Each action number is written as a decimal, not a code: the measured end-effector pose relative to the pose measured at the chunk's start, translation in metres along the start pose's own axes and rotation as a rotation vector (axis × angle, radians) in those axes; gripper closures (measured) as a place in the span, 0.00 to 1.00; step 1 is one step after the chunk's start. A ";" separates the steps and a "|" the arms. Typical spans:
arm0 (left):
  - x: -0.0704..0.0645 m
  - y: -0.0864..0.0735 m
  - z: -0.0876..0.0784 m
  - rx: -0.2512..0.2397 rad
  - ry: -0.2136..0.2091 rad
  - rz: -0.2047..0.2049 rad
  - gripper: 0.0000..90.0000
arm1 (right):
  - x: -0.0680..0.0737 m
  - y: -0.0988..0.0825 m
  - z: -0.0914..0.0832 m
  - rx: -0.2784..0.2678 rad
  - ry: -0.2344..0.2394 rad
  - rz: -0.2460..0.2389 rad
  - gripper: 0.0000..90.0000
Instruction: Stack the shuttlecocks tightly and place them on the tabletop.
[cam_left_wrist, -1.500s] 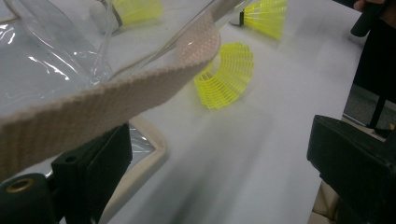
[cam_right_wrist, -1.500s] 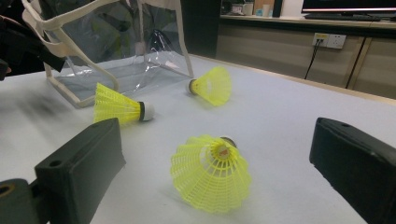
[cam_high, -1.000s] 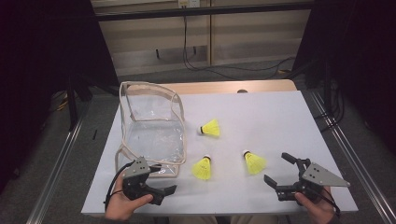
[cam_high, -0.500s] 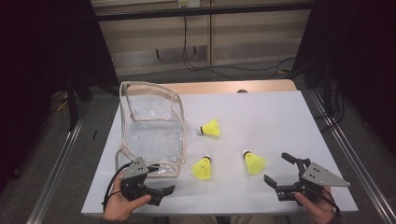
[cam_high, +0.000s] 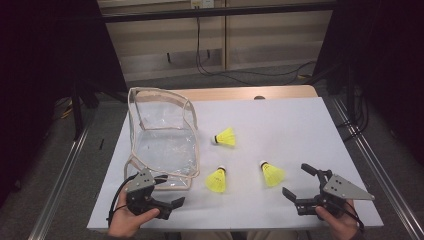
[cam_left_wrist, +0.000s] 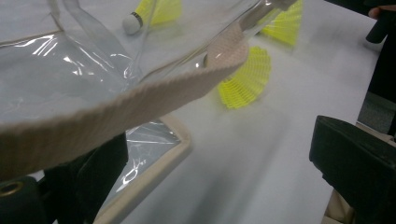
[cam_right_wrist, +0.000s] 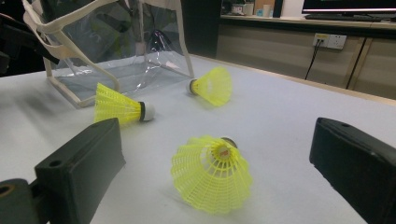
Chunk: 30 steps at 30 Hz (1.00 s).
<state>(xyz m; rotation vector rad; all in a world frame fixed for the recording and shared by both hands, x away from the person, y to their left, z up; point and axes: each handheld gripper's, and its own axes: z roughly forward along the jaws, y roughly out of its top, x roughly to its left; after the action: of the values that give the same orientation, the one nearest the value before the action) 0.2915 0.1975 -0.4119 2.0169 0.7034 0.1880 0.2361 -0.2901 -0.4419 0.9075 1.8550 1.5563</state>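
A clear plastic bag (cam_high: 162, 135) with beige trim stands open on the left of the white table (cam_high: 300, 125). Three yellow shuttlecocks lie right of it: a far one (cam_high: 226, 137), a middle one (cam_high: 217, 180) and a right one (cam_high: 272, 173). My left gripper (cam_high: 169, 191) is open at the bag's near corner. In the left gripper view the bag's beige strap (cam_left_wrist: 140, 102) crosses above the left jaw, with the middle shuttlecock (cam_left_wrist: 245, 77) beyond. My right gripper (cam_high: 300, 182) is open, and the right shuttlecock (cam_right_wrist: 212, 175) lies just ahead between its jaws, untouched.
The table's near edge runs right under both hands. Metal rails (cam_high: 380, 170) flank the table. Dark floor and a cabinet with trailing cables (cam_high: 215, 55) lie beyond the far edge. In the right gripper view the bag (cam_right_wrist: 116, 46) stands far left, behind two shuttlecocks.
The left gripper has shifted very slightly at the bag's near corner. The right gripper, the bag and the shuttlecocks stay where they were.
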 end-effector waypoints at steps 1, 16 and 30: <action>0.000 0.000 0.000 0.000 0.003 0.002 0.05 | 0.000 0.000 0.000 0.000 0.000 0.001 0.02; 0.009 -0.001 -0.006 -0.012 0.034 0.012 0.05 | 0.000 0.000 0.000 0.001 -0.002 -0.001 0.02; 0.019 -0.004 -0.009 -0.006 0.057 0.001 0.05 | 0.000 0.000 0.001 0.004 -0.002 0.001 0.02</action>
<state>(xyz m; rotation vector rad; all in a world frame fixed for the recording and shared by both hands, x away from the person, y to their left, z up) 0.3022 0.2163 -0.4136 2.0130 0.7371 0.2489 0.2365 -0.2898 -0.4420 0.9115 1.8569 1.5522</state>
